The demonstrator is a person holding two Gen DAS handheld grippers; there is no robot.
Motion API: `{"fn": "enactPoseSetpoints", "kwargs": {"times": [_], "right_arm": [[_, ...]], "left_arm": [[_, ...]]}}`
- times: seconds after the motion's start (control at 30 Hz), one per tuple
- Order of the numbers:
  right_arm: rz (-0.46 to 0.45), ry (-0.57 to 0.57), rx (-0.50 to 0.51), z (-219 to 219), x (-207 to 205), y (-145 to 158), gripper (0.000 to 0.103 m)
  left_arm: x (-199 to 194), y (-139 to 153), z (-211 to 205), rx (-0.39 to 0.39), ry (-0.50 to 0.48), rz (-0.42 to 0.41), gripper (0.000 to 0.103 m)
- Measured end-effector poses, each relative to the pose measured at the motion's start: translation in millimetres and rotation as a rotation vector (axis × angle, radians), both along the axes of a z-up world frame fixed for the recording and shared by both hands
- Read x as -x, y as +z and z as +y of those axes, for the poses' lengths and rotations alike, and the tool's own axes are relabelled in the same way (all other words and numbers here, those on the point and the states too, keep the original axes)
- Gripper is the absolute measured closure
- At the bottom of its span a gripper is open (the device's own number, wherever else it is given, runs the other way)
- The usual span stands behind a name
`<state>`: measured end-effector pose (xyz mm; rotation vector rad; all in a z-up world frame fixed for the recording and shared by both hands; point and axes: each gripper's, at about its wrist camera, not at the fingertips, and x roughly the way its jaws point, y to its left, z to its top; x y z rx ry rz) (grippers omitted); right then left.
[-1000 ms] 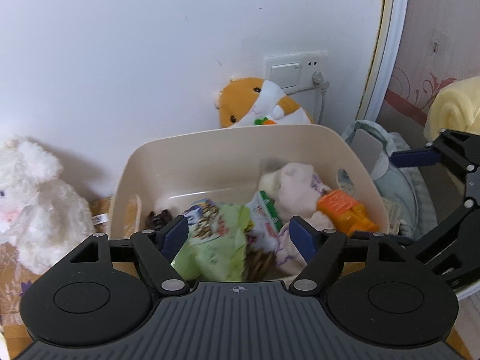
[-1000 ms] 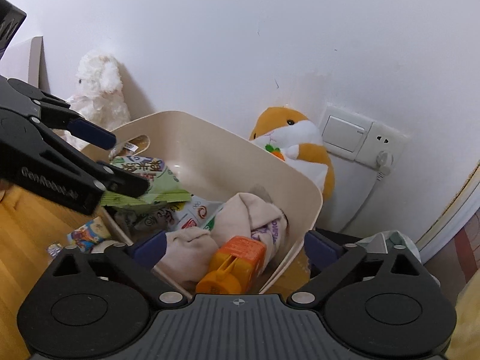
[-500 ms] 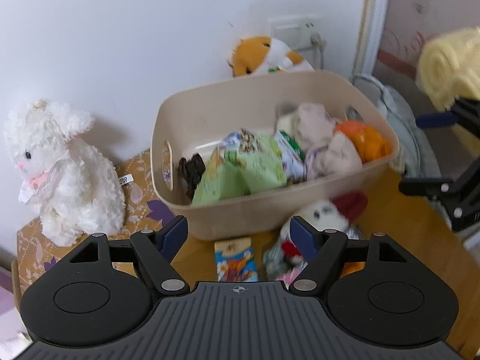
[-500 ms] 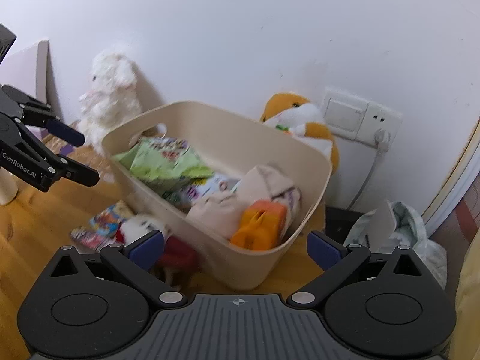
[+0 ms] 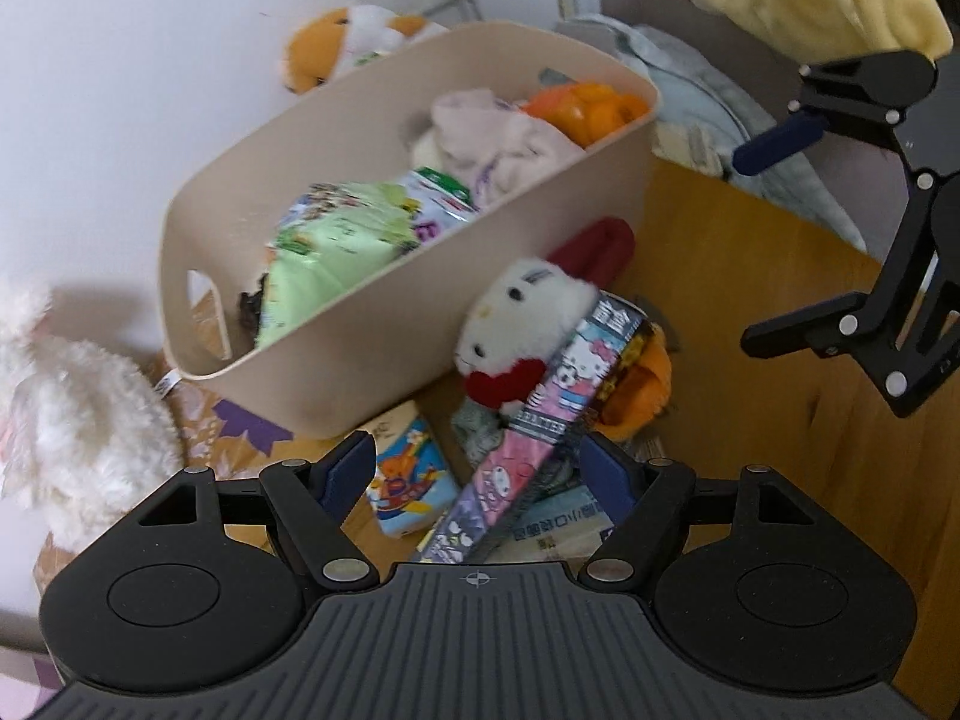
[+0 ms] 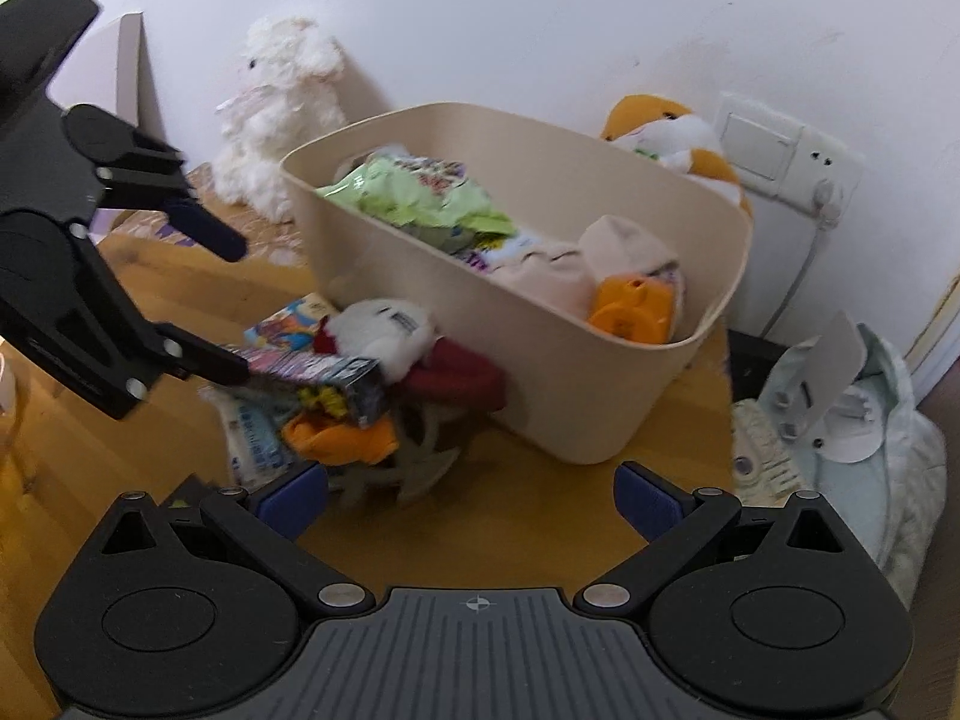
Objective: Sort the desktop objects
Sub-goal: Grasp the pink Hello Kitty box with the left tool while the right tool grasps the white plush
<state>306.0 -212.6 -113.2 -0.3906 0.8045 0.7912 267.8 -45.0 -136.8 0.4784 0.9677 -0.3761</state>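
Clutter sits heaped on the wooden desk [image 6: 540, 516] against the near wall of a beige bin [image 5: 456, 300]: a white cat plush [image 5: 528, 312] with a red bow, a long Hello Kitty box [image 5: 540, 420] leaning across it, a small cartoon packet [image 5: 408, 474], something orange [image 6: 342, 441] and a pale pouch [image 6: 252, 426]. The bin already holds a green snack bag [image 6: 420, 195], pinkish cloth [image 6: 576, 264] and an orange toy [image 6: 630, 309]. The left gripper [image 5: 477, 468] hangs just over the heap, jaws spread wide with the box's lower end between them, nothing pinched. The right gripper [image 6: 471, 495] hovers over bare desk before the bin, jaws spread and empty. A fluffy white rabbit [image 6: 282, 108] stands by the wall left of the bin, an orange hamster plush [image 6: 672, 132] behind it.
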Motion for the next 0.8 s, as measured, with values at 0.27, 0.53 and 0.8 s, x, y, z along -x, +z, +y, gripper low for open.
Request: {"fn": "enactPoseSetpoints", "kwargs": {"times": [0.27, 0.53, 0.8], "right_arm": [[0.028, -0.024, -0.013, 5.4, -0.7, -5.6, 0.000], [0.083, -0.094, -0.040, -3.9, -10.9, -13.1, 0.000], [0.199, -0.265, -0.178, -14.7, -33.1, -15.1, 0.000]], "left_arm": [[-11.6, -21.9, -5.4, -0.044, -0.027, 0.035, 0.027], [-25.0, -40.0, -12.7, -0.052, -0.039, 0.068, 0.028], [-38.1, -53.3, -13.7, -0.026, -0.018, 0.153, 0.057]]}}
